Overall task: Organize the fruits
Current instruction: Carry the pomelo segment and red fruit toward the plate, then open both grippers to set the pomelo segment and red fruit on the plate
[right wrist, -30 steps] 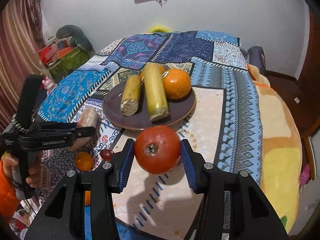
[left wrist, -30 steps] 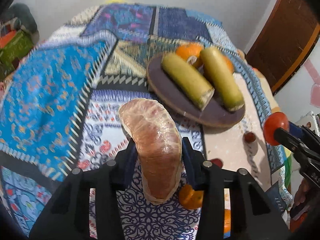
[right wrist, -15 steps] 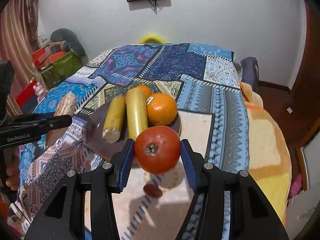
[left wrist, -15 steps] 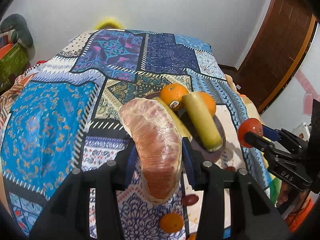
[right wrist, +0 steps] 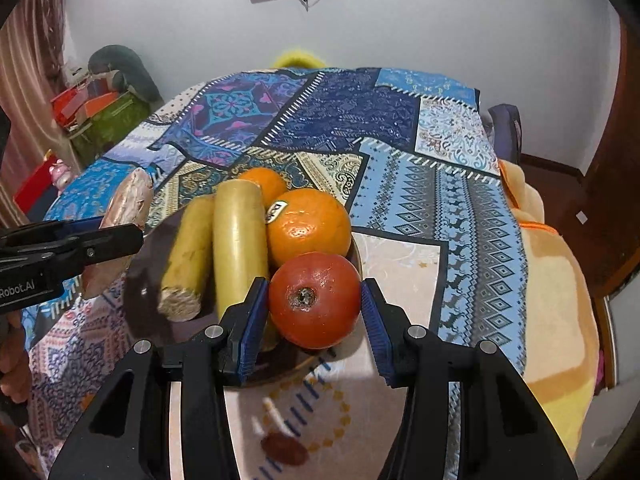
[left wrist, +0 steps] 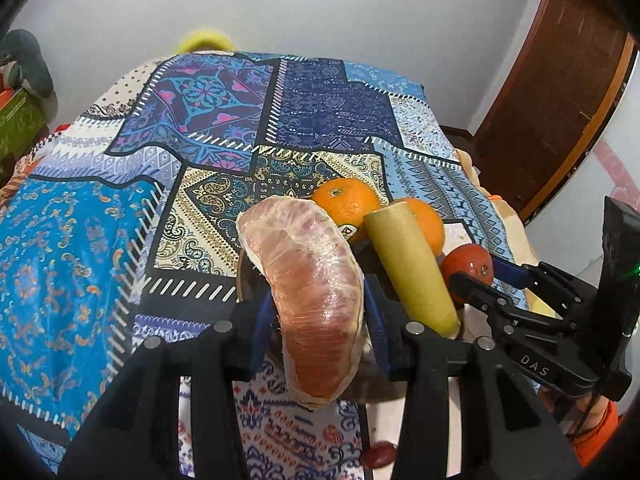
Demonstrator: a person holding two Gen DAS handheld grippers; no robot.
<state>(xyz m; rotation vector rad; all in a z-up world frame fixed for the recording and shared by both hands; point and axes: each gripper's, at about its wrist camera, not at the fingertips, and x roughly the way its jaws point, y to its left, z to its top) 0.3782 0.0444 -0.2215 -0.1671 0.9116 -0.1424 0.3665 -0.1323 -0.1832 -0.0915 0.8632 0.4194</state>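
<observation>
My left gripper [left wrist: 316,332] is shut on a peeled pink pomelo wedge [left wrist: 310,300] and holds it over the left edge of the dark round plate [right wrist: 140,292]. My right gripper [right wrist: 314,320] is shut on a red tomato [right wrist: 316,300] over the plate's near right rim. The plate holds two yellow-green stalks [right wrist: 240,236] and two oranges [right wrist: 308,226]. The wedge also shows in the right wrist view [right wrist: 126,208], and the tomato in the left wrist view [left wrist: 468,266].
The plate sits on a patchwork cloth [right wrist: 420,184] over a table. A small dark red fruit [right wrist: 284,450] lies on the cloth in front of the plate. Boxes [right wrist: 100,116] stand at the far left. A wooden door [left wrist: 560,92] is at the right.
Both grippers have moved forward to the plate with their fruit. The pomelo wedge and the tomato now hang over the plate's edges instead of short of it.
</observation>
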